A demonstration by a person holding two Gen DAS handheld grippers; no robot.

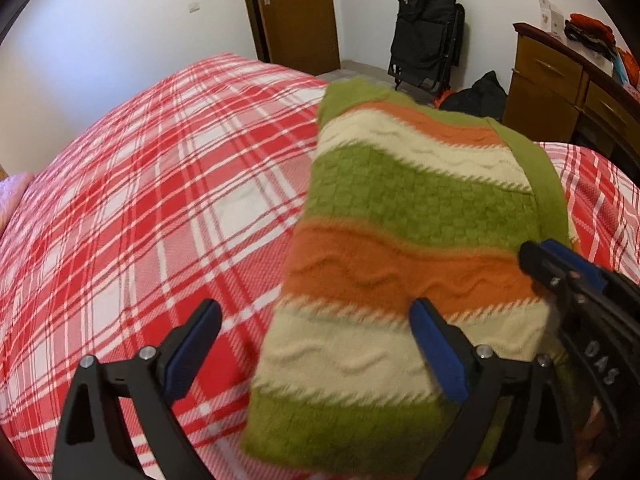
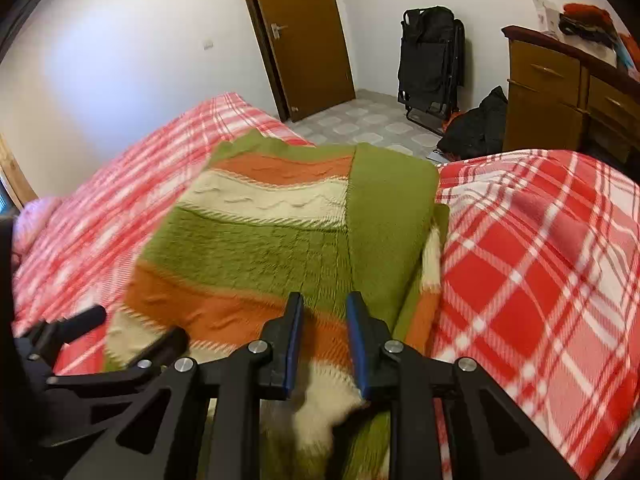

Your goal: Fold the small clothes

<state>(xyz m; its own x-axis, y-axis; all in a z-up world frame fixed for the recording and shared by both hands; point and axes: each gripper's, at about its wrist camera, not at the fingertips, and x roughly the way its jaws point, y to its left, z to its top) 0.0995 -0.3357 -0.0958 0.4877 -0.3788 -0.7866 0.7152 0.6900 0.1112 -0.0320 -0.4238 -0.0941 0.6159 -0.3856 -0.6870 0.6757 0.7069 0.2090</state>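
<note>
A folded knit sweater (image 1: 404,240) with green, orange and cream stripes lies on the red plaid bed (image 1: 160,200). My left gripper (image 1: 316,344) is open, its right finger over the sweater's near part and its left finger over the bedspread. My right gripper (image 2: 323,332) is shut on the sweater (image 2: 280,240) at its near edge, with cream and orange fabric bunched between the blue pads. The right gripper also shows in the left wrist view (image 1: 560,268) at the sweater's right side. The left gripper also shows in the right wrist view (image 2: 132,332) at the lower left.
The bed's far edge drops to a tiled floor (image 2: 372,124). A wooden door (image 2: 304,36) stands behind. A folded black chair (image 2: 432,60) leans on the wall, a black bag (image 2: 476,128) lies beside a wooden dresser (image 2: 560,88) with clothes on top.
</note>
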